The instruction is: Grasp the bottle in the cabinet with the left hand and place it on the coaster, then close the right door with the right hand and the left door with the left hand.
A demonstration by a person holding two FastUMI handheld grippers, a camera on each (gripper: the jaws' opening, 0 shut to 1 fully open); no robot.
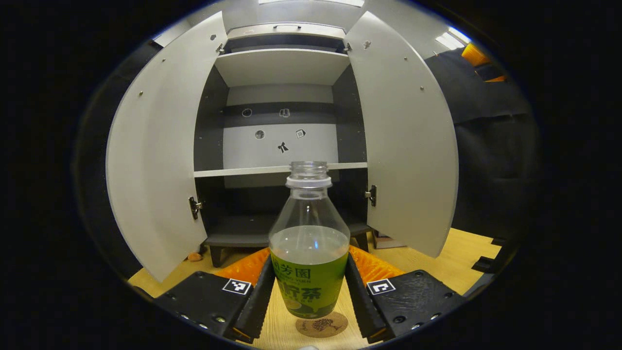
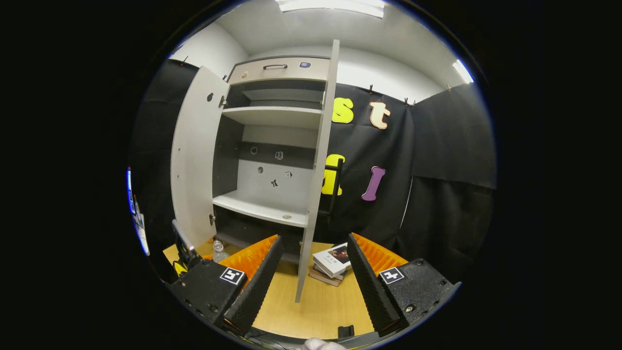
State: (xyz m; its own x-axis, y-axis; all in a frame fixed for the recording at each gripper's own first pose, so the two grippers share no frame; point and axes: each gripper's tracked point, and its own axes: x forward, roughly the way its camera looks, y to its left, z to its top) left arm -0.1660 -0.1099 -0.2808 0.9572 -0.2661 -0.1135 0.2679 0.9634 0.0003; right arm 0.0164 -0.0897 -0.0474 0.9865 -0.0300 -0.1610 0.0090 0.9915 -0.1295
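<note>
A clear uncapped bottle (image 1: 309,243) with a green label, about half full, stands upright between my left gripper's (image 1: 309,301) fingers, which press on the label from both sides. Its base is at the far edge of a round cork coaster (image 1: 321,324) on the wooden table; I cannot tell whether it touches. Beyond it the cabinet (image 1: 279,170) has its left door (image 1: 155,160) and right door (image 1: 408,146) swung wide. In the right gripper view my right gripper (image 2: 311,291) is open and holds nothing, with the right door (image 2: 316,194) edge-on just ahead. The bottle (image 2: 219,250) shows small at the far left.
A stack of books (image 2: 333,262) lies on the table behind the right door. A small round thing (image 2: 286,217) sits on the middle shelf. A small brown object (image 1: 195,256) lies by the cabinet's left foot. A small black item (image 2: 345,331) sits near the table's front edge.
</note>
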